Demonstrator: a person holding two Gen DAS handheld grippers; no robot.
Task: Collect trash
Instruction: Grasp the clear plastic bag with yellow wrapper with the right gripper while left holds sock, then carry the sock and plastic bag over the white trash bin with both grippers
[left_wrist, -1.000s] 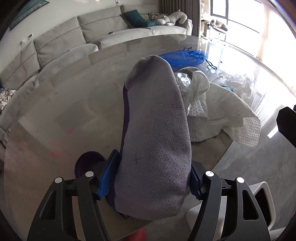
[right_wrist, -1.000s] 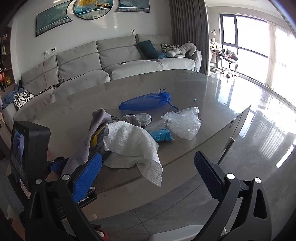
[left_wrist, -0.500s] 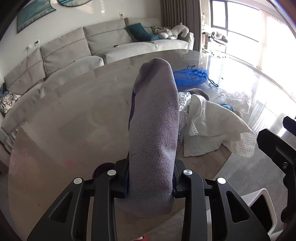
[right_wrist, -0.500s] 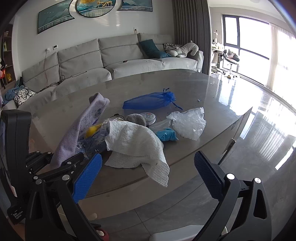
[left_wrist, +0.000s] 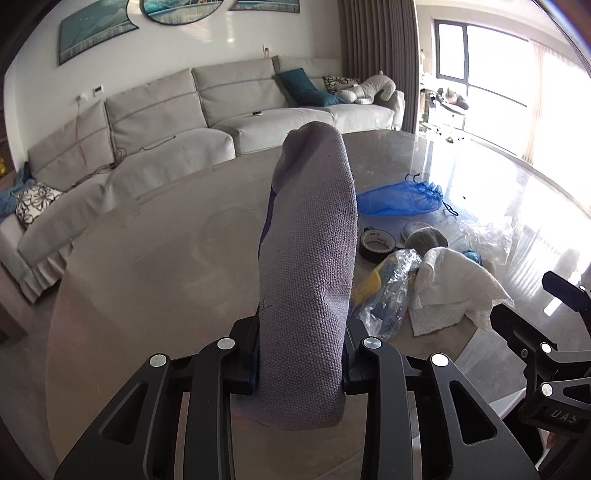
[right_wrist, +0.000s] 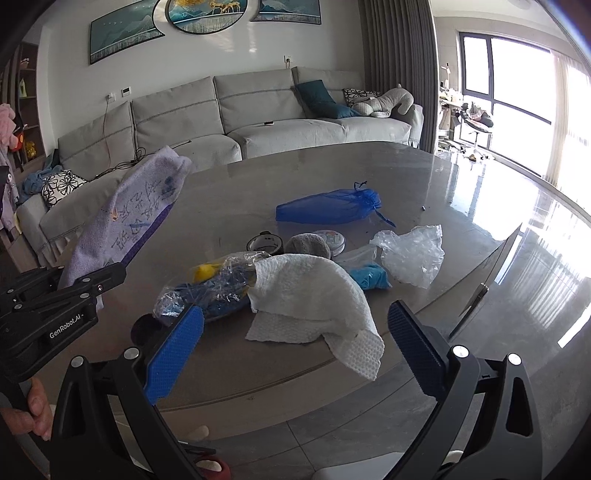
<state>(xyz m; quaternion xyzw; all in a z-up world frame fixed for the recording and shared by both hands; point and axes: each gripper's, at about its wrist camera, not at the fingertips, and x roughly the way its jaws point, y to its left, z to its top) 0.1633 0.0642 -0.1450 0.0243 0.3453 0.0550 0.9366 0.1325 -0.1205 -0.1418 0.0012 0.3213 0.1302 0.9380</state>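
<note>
My left gripper (left_wrist: 301, 354) is shut on a lavender-grey cloth (left_wrist: 306, 258), pads pressing both sides, and holds it tilted above the round grey table (left_wrist: 166, 258). In the right wrist view the cloth (right_wrist: 125, 214) hangs at the left, blue writing on its side. On the table lies a trash pile: a white paper towel (right_wrist: 310, 291), a clear wrapper with yellow and blue inside (right_wrist: 214, 284), a blue mesh bag (right_wrist: 328, 210) and crumpled clear plastic (right_wrist: 413, 254). My right gripper (right_wrist: 293, 325) stands open over the table's near edge, just short of the paper towel.
A tape roll (right_wrist: 264, 242), a grey round lump (right_wrist: 308, 245), a round tin (right_wrist: 330, 238) and a small blue wad (right_wrist: 369, 277) sit in the pile. A grey sofa (right_wrist: 240, 122) lines the far wall. A hand (right_wrist: 33, 410) grips the left handle.
My left gripper's jaws closed on the cloth and lifted it off the pile toward the left, uncovering the wrapper and tape roll. The right gripper stayed open and shifted only slightly.
</note>
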